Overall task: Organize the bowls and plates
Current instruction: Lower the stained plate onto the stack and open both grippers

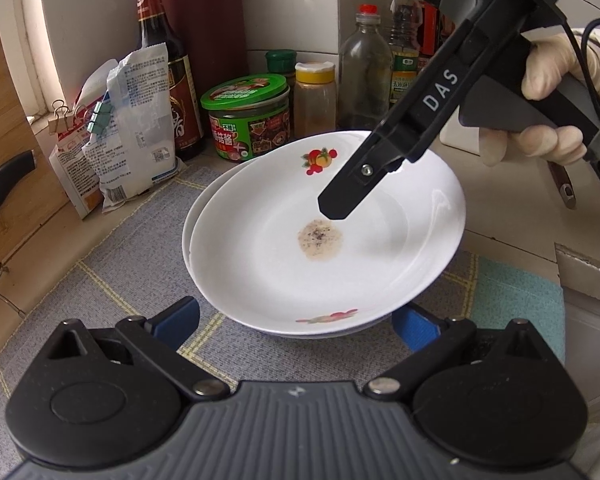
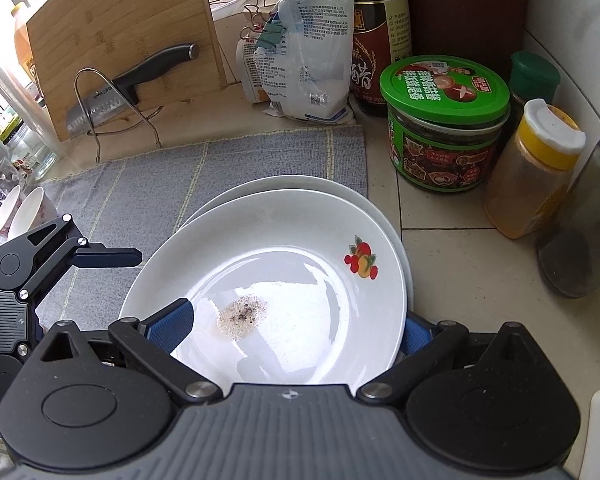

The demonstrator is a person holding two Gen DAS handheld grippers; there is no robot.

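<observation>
Bamboo cutting board (image 2: 116, 36) with a black-handled knife (image 2: 140, 76) stands at your far left, and your left gripper (image 1: 296, 326) hovers with its jaws spread wide and empty at the near rim of the plates. On the grey mat (image 2: 160, 184), the white fruit-print plate (image 2: 284, 280) with a peppery smear sits atop another white plate (image 2: 384, 216). Your right gripper (image 2: 296, 330) is wide open, one finger inside the top plate and one outside its rim, gripping nothing; the green-lidded jar (image 2: 444, 124) stands farther right.

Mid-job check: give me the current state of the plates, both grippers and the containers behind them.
top plate: dirty, speckled residue, stacked on another
lower plate: under it, on grey mat
right gripper: open, straddling top plate's rim
left gripper: open, empty
green-lid jar: closed
yellow-cap shaker: closed
knife: in rack
</observation>
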